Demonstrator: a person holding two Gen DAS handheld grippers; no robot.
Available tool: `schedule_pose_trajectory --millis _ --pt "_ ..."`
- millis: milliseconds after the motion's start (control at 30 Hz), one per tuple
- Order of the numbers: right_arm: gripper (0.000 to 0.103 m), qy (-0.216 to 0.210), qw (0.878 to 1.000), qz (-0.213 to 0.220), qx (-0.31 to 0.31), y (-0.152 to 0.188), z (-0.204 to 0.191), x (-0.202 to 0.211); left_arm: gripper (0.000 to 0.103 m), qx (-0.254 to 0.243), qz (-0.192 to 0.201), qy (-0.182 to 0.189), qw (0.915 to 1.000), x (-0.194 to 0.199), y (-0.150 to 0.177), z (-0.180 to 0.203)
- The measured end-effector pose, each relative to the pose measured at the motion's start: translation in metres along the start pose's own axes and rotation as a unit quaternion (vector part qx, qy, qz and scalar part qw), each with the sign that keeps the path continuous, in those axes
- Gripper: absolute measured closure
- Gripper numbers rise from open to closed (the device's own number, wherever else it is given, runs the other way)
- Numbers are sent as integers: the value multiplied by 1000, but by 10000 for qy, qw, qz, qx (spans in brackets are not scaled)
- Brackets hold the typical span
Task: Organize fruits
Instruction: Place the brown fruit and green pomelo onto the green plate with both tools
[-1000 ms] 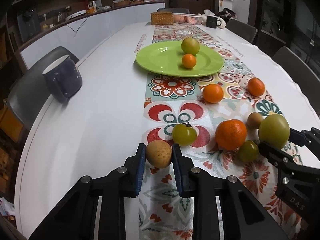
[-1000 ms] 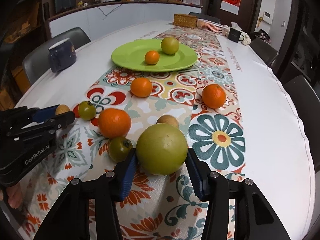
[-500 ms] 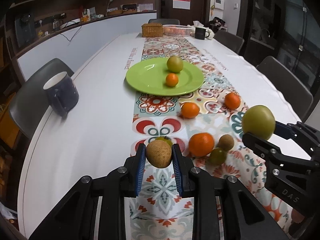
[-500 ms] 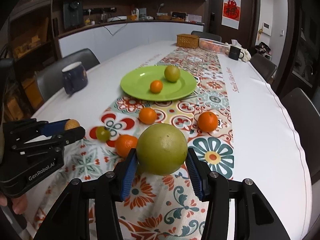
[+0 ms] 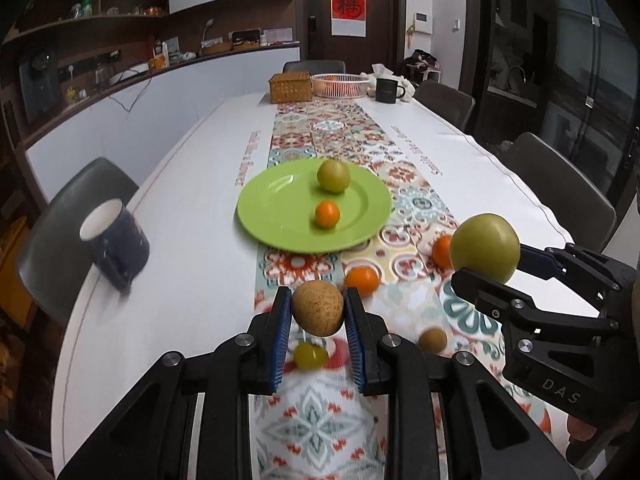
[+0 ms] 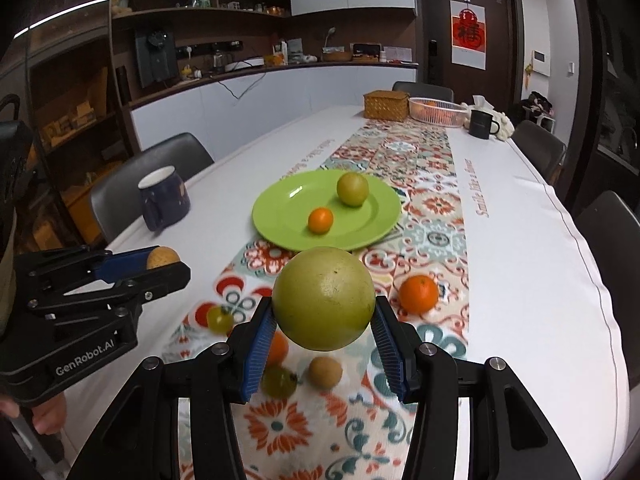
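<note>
Brown fruit [image 5: 318, 309] pinched, green fruit [image 6: 324, 298] clamped

My left gripper [image 5: 318, 314] hangs above the table, tilted downward, blue pads clamped on a brown fruit [image 5: 317, 308]. My right gripper [image 6: 324, 332], alongside at a similar height and tilted downward too, grips a large green fruit [image 6: 324, 298] between its pads.
</note>
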State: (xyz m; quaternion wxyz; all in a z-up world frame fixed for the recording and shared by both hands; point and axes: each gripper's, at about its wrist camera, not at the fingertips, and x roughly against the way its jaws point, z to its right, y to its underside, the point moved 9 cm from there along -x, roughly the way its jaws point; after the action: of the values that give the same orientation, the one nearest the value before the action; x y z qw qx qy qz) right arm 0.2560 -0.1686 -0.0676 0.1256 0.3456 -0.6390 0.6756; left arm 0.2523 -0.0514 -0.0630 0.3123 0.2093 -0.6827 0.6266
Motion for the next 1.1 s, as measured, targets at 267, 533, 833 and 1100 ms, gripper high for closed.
schedule_pose_trajectory --millis 267,533,833,1100 --pt "54 -40 9999 63 98 -40 12 -29 76 -46 155 -35 9999 -25 -42 -10" --pt "54 -63 9996 21 284 -82 16 -66 76 -113 178 44 9998 -62 -80 -24" --pt "54 -100 9984 -538 143 -98 29 -133 76 -90 -201 190 9996 -126 -95 -41" --pt "53 -73 9950 -987 124 -87 36 -174 76 -101 -758 360 9964 -172 -80 -44"
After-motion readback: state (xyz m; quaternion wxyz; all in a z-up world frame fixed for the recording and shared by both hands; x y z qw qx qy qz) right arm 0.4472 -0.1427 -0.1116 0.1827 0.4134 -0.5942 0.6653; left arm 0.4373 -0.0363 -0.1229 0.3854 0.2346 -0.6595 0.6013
